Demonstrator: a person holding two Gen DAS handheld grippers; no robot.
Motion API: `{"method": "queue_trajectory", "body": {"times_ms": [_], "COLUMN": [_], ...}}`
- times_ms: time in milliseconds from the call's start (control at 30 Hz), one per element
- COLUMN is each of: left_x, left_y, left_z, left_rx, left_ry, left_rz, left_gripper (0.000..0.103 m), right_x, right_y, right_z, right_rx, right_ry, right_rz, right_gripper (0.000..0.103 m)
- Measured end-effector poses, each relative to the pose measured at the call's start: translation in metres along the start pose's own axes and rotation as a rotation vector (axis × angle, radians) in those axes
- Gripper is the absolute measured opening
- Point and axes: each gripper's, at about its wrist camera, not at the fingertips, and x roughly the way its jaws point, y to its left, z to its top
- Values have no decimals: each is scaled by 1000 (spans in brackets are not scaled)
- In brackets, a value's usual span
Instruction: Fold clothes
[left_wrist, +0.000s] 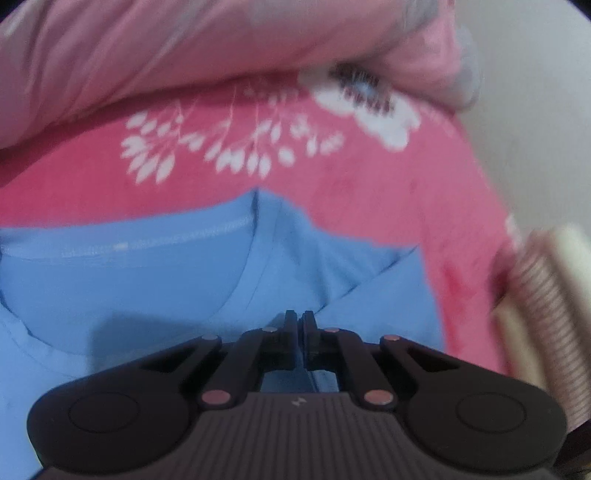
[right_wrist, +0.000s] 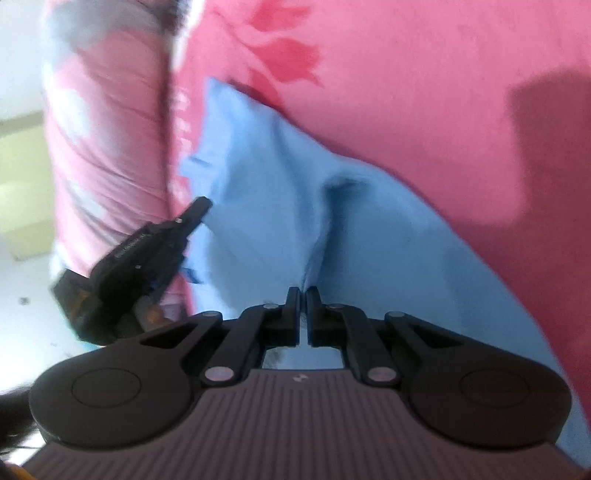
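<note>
In both wrist views a light blue knit T-shirt with a ribbed round neckline (left_wrist: 155, 280) fills the lower middle of the frame, lying over a coral-pink bedsheet printed with white leaves and flowers (left_wrist: 332, 177); a paler pink quilt (left_wrist: 184, 48) is bunched along the top of the left view. The left gripper (left_wrist: 299, 321), at the bottom centre, has its jaws pressed together with blue fabric at their tips, just right of the collar, apparently near the shoulder. The right gripper (right_wrist: 303, 295) likewise has its jaws together on a raised, creased ridge of the same shirt, which runs up the frame from its tips. The left gripper also shows at middle left of the right view, at the shirt's edge. Judging by this, both hands are carrying an edge of the shirt in a fold, though how far along the folding is cannot be told. To do it well, keep both pinches firm, move the two hands level and together so the cloth stays taut between them, and lay the edge down square before letting go; the blur suggests quick motion, so slowing would help.
</note>
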Motion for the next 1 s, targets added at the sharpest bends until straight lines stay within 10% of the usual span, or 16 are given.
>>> {"method": "queue_trajectory", "body": {"times_ms": [200,333,533,767,900,1000], "left_x": [-29,-56,-41,-14,-13,-15], "left_y": [-8,-29,-82,-90,-89,-90], "left_z": [-5,-17,-64,-99,-101,-103], "left_rx": [41,154,427,452,449,447], "left_ry": [-167,-239,-124,-69,-80,-89], "left_rz": [76,60,-22,34,48,52], "left_gripper": [44,42,37,34,33,33], "right_x": [-6,-40,-40,-11,-10,-8], "right_y": [4,38,81,84,81,78], "right_z": [4,-7,-24,-32,-41,-47], "right_rx": [-102,-427,-1067,-1311,-1425,-1507], "right_ry": [28,-63,-221,-138,-146,-149], "right_rz": [-89,-176,-471,-497,-524,-543], "right_gripper": [6,8,8,9,40,35]}}
